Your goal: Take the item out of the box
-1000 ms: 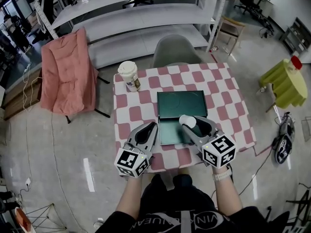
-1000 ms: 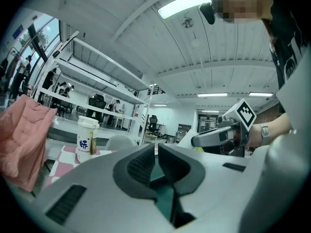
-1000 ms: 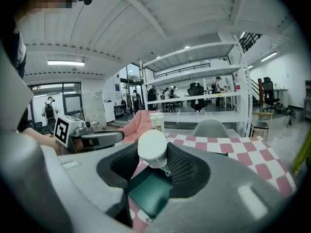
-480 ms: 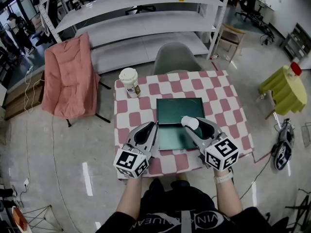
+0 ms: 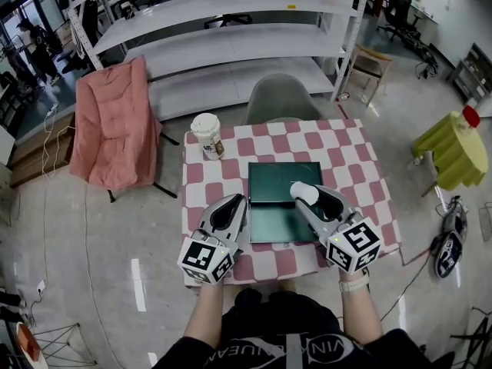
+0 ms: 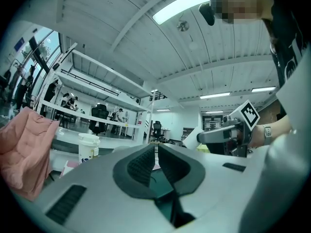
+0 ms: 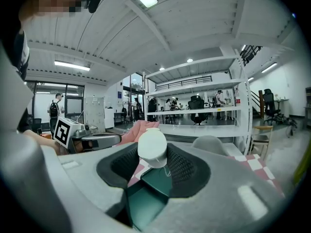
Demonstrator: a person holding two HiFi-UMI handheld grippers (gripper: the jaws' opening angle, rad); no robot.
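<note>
A dark green box (image 5: pixel 273 225) lies open on the checkered table (image 5: pixel 223 171), its lid (image 5: pixel 280 177) folded back flat. My right gripper (image 5: pixel 307 198) hovers over the box's right side, shut on a white rounded item (image 5: pixel 302 193). In the right gripper view the white item (image 7: pixel 152 147) sits pinched between the ribbed pads (image 7: pixel 182 168), with the green box (image 7: pixel 155 178) below. My left gripper (image 5: pixel 234 206) hangs at the box's left edge, jaws together and holding nothing. In the left gripper view its jaws (image 6: pixel 156 152) show only a thin slit.
A lidded paper cup (image 5: pixel 207 135) stands at the table's far left corner. A grey chair (image 5: pixel 283 98) faces the table's far side, and a pink folding chair (image 5: pixel 115 121) stands to the left. White shelving (image 5: pixel 231 37) runs behind. A yellow-green stool (image 5: pixel 453 141) sits at the right.
The right gripper with the white item now sits a little farther back over the box, above the lid half. The left gripper has kept its place at the box's left edge.
</note>
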